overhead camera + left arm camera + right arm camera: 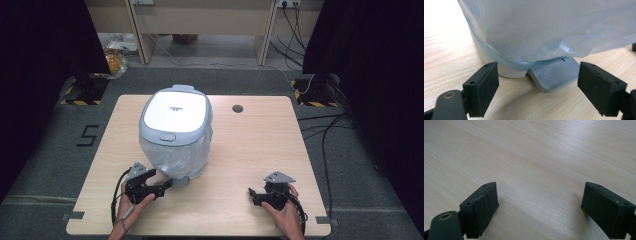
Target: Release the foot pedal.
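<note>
Jaws wide on both, left gripper [167, 184] at the grey pedal [555, 73] of a lidded bin [175, 132] lined with a clear bag [554, 30], mid-left on the table [250, 150], right gripper [253, 192] low over bare wood at near right.

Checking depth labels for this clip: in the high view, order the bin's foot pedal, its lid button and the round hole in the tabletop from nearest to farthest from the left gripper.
1. Foot pedal: at the bin's base, just right of the left gripper.
2. Lid button: on the lid's near edge, farther up the bin.
3. Round hole: in the tabletop, far right of the bin.
</note>
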